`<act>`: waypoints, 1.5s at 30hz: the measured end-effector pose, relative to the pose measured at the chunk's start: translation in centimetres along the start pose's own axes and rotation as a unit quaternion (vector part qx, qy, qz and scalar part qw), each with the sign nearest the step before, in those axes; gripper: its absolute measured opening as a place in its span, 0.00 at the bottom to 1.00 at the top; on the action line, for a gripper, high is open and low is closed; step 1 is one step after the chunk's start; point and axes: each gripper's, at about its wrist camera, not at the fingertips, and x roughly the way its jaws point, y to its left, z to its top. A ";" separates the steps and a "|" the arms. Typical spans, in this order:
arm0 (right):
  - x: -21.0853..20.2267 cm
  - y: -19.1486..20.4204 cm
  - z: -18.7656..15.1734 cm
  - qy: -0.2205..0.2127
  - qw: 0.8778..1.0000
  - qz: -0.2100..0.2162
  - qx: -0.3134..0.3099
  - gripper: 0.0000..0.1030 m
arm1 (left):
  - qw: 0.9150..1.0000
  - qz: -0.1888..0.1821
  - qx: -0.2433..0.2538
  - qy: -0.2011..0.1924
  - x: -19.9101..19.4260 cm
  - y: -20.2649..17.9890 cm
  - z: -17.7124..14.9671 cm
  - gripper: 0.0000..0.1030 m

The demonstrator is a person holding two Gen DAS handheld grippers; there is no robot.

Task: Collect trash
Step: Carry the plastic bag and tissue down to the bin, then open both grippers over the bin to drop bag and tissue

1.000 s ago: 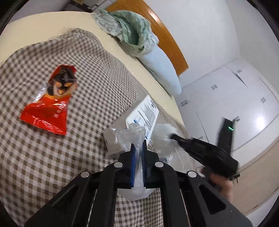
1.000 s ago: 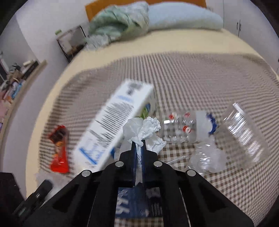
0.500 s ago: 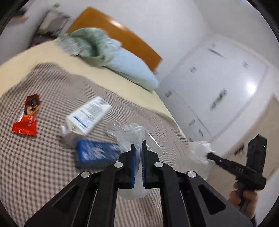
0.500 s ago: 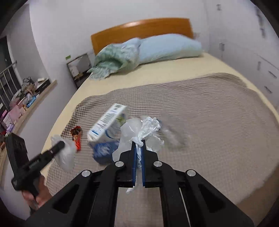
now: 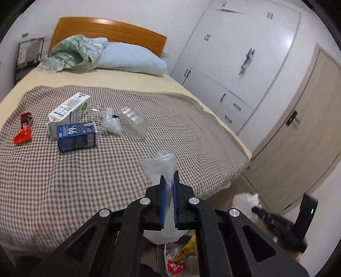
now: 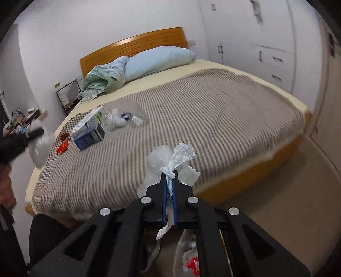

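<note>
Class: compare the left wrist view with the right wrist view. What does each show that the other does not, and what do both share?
Left wrist only: the left tongs shut on a clear plastic bag, and a beige door.

Right wrist only: the right tongs shut on crumpled white tissue, and a cluttered shelf.

Both: the checked bedspread with the white carton, blue carton and red wrapper.

A bedroom with plain white walls (image 5: 132, 15). A bed with a curved orange wooden headboard (image 5: 110, 32) wears a brown-and-white checked blanket (image 5: 85, 170), a pale blue pillow (image 5: 130, 58) and crumpled green bedding (image 5: 72, 53). White built-in wardrobes (image 5: 240, 55) stand beside a beige door (image 5: 302, 136). Beige floor (image 6: 277, 196).
</note>
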 end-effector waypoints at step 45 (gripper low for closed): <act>6.9 -20.2 -30.0 0.170 0.935 -0.042 0.310 0.56 | 0.887 -0.010 0.159 0.433 34.9 -15.8 -31.0 0.13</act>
